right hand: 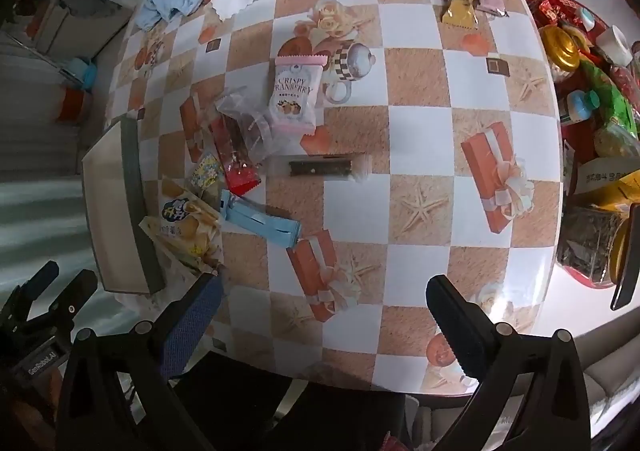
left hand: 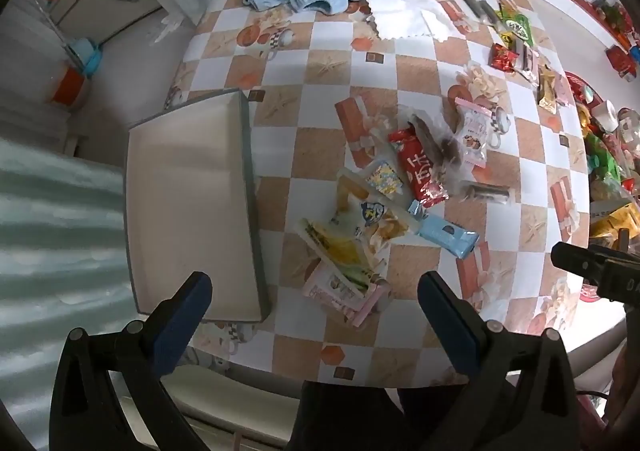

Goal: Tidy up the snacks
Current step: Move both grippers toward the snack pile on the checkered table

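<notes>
Hovering over the counter (left hand: 420, 31), both grippers were empty. Left gripper (left hand: 316, 303) had its jaws spread wide, pointed straight down over the near end of the snack pile. Right gripper (right hand: 324, 307) was equally wide, nothing between the jaws, tilted a bit forward over bare checkered cloth.

The empty grey tray (left hand: 188, 203) sat at the counter's left edge. The snack pile lay just beside the tray's right rim: pink packet (left hand: 344, 291) nearest the front edge, yellow packets (left hand: 360, 227) overlapping it, blue bar (left hand: 448, 237), red packet (left hand: 420, 171) and a clear bag (left hand: 434, 139) behind. The dark stick in clear wrap (right hand: 324, 167) lay alone toward mid-counter, and the cranberry packet (right hand: 296, 91) sat just past it. More snacks lined the far right edge.

My read: nothing was in the tray yet, so the step was the first pick.

- Left gripper was best placed for the pink packet. It should have come down square and closed across the short side, at the crimped end.
- The packets overlapped, so taking the top one first would have avoided dragging its neighbours.
- Right gripper's easy target was the lone stick: pinch across its width, mid-length.
- Flat foil packs tend to slip, so the pads needed to get low to the cloth before closing.
- Drops should have gone at the tray's far end first, keeping the near end clear.
</notes>
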### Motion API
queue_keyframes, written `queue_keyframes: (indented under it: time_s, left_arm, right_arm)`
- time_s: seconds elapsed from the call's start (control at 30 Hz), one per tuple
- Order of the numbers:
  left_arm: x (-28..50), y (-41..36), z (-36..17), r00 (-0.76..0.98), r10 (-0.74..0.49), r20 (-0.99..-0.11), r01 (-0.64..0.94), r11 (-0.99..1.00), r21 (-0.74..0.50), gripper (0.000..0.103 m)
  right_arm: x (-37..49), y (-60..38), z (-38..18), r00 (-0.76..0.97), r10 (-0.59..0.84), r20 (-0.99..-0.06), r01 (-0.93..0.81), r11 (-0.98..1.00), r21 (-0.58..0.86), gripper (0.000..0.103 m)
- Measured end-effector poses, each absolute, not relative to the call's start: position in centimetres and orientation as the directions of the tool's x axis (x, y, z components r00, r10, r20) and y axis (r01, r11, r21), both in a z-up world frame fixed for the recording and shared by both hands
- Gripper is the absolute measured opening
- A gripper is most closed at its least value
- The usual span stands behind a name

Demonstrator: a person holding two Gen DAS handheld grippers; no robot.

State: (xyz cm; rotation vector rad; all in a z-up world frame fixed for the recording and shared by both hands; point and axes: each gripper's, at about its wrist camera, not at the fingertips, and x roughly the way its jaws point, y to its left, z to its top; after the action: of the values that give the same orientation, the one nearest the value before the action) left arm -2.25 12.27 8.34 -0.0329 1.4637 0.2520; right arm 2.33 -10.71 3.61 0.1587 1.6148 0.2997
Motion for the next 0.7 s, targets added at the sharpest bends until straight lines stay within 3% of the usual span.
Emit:
queue_keyframes:
  time_s: [0.4, 0.7]
  left_arm:
    - [-5.0, 14.4, 10.9, 0.055, 0.201, -0.978, -0.241, 0.953, 0.182, 0.103]
    - [-4.3, 17.9, 8.9, 0.011, 0.188, -0.982, -0.256, 0.95, 0.179, 0.103]
  right_arm:
    - [2.6, -11.6, 2.5, -0.073, 0.293, -0.953, -0.024, 0.955, 0.295, 0.103]
    - [1.9, -12.3, 1.2, -0.13, 0.284, -0.95, 0.082, 0.958, 0.275, 0.103]
